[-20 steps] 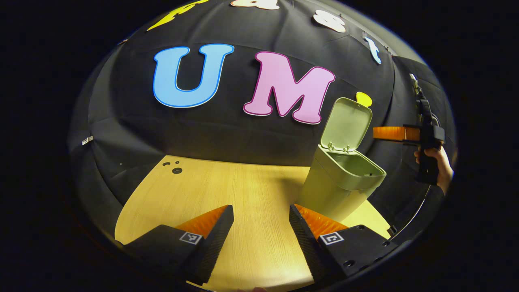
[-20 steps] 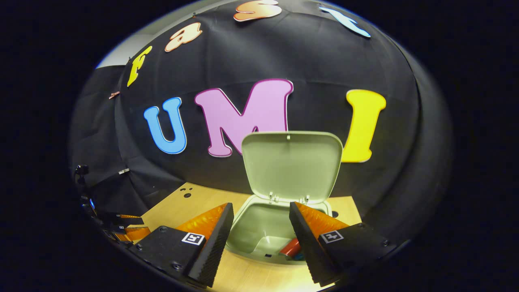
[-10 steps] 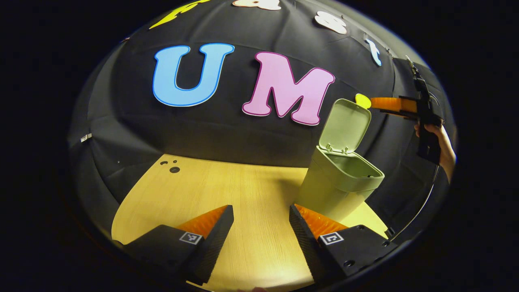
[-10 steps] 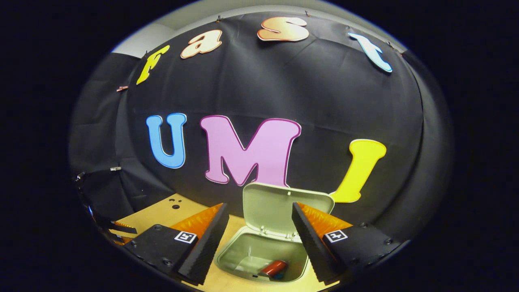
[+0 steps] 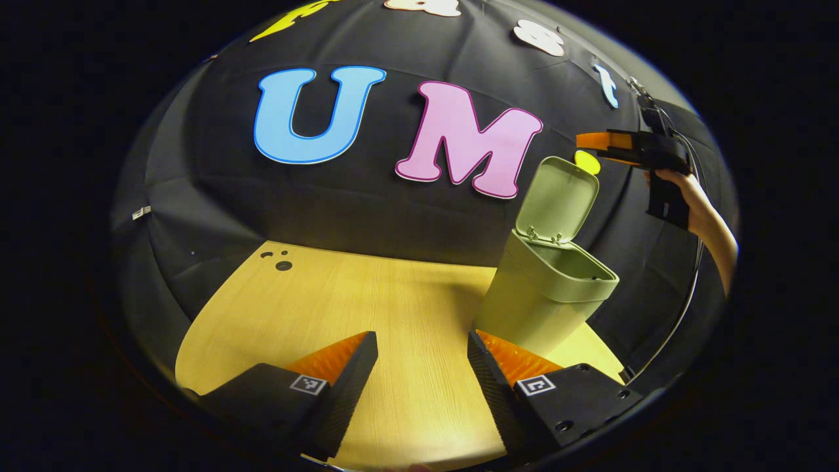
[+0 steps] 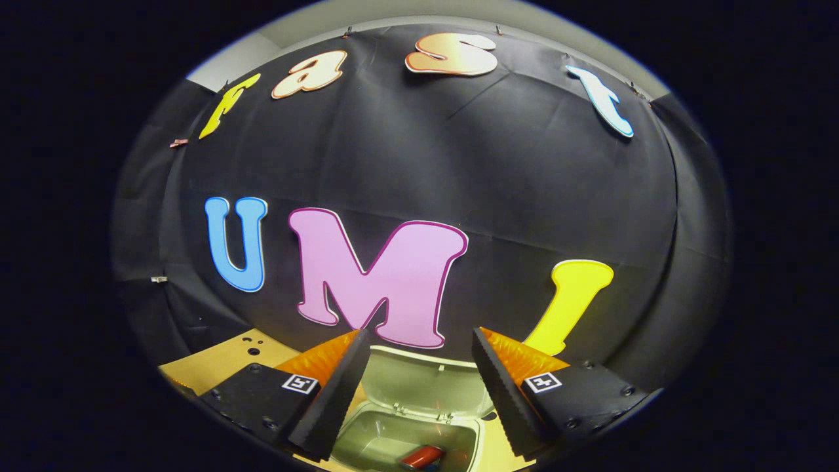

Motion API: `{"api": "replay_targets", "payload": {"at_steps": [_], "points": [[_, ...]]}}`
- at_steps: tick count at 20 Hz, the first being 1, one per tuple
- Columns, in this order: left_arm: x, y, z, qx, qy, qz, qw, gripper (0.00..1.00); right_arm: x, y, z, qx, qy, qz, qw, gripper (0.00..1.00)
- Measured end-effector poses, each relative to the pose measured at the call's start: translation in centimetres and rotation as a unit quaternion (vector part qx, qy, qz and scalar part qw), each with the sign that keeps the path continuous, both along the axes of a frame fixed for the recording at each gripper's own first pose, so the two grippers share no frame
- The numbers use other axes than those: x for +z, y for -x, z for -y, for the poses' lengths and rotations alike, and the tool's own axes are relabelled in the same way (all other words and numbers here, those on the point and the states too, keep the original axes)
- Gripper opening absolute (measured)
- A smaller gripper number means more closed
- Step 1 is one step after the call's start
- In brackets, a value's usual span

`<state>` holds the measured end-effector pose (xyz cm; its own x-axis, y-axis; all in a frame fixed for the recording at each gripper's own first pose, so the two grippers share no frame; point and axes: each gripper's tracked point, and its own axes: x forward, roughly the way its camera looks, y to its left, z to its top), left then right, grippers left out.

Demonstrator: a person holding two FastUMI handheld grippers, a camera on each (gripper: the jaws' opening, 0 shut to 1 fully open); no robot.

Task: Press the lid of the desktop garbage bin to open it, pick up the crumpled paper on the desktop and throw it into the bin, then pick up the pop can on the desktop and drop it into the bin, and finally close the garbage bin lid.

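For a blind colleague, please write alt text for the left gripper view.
A green bin stands on a wooden table with its lid open. The left gripper is open and empty. A hand holds the right gripper above the lid.

Right gripper (image 6: 419,383) sits above the bin (image 6: 367,442), w/ its two fingers spread wide apart and nothing btwn them but open air. Bin is pale green, seen from above thru the finger gap, at the bottom of the view. Its lid (image 6: 423,387) stands raised at the far side, inner face toward the camera, hinge tabs visible along its lower edge. Inside the bin lies a red pop can (image 6: 423,457) on its side. Light wood table (image 6: 216,357) shows at lower left, w/ a few small dark holes in it; black cloth wall (image 6: 498,170) behind.
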<state>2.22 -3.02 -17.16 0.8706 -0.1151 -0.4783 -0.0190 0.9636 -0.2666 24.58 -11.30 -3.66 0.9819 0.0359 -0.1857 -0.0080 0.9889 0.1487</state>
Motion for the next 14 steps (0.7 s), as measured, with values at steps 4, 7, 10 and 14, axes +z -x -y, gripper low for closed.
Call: {"api": "replay_targets", "payload": {"at_steps": [4, 7, 10, 14], "points": [[0.0, 1.1, 0.1, -0.002, 0.001, -0.001, 1.000, 0.90, -0.7, -2.6, 0.8, -0.029, 0.011, 0.006, 1.000, 0.98], [-0.2, 1.7, 0.1, -0.004, -0.002, -0.004, 1.000, 0.90, -1.3, -4.1, 1.0, -0.043, -0.005, 0.000, 0.999, 0.98], [-0.4, 2.3, -0.2, -0.002, -0.006, -0.012, 1.000, 0.90, -2.9, -4.6, 2.4, -0.057, -0.013, -0.015, 0.998, 0.98], [-0.6, 2.8, -1.1, 0.002, -0.009, -0.021, 1.000, 0.90, -5.3, -5.4, 2.3, -0.057, -0.012, -0.044, 0.997, 0.98]]}}
